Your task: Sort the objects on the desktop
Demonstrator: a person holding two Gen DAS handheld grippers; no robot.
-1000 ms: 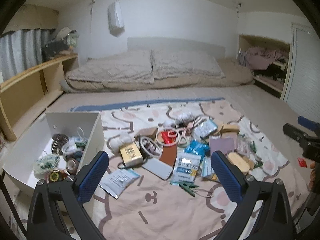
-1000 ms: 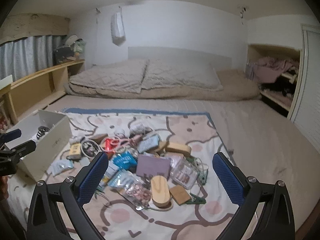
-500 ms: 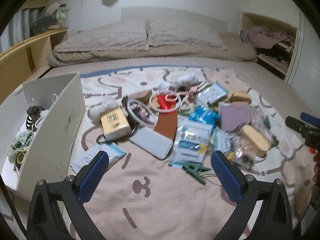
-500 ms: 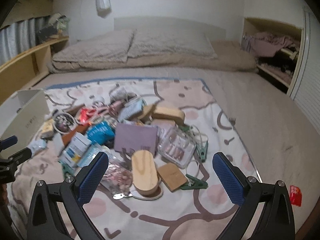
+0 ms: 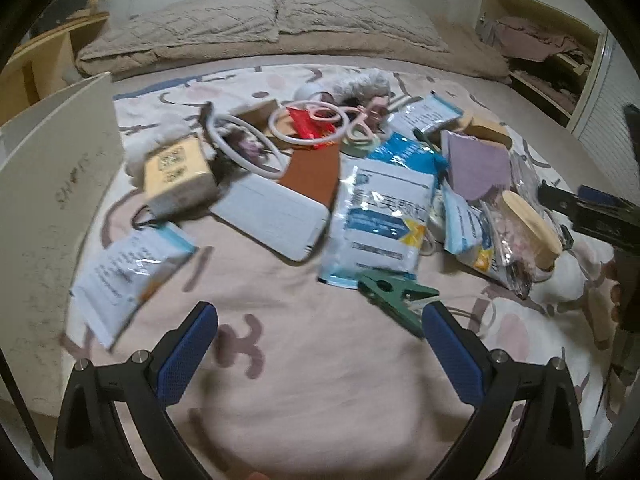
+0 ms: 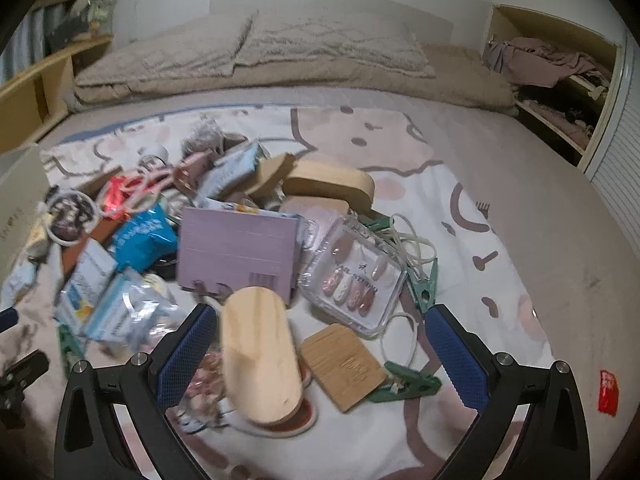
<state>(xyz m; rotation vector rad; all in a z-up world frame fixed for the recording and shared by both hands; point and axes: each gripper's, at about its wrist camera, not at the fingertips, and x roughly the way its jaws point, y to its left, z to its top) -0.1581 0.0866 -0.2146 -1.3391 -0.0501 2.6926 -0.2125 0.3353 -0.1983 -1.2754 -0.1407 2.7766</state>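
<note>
The left gripper [image 5: 320, 344] hangs over the blanket [image 5: 304, 380], jaws spread and holding nothing. Far to its left stands the white box [image 5: 52, 184]. A sachet [image 5: 128, 268] lies just ahead-left of its left finger, a white case [image 5: 272, 212] straight ahead, and a green peg [image 5: 396, 296] touches the tip of its right finger.

The right gripper [image 6: 316, 344] is also spread and holding nothing. An oval wooden lid [image 6: 260, 356] lies between its fingers, against the left one, with a bamboo card [image 6: 344, 364] beside it. Ahead lie a purple notebook [image 6: 240, 252] and a nail box [image 6: 352, 276].
</note>
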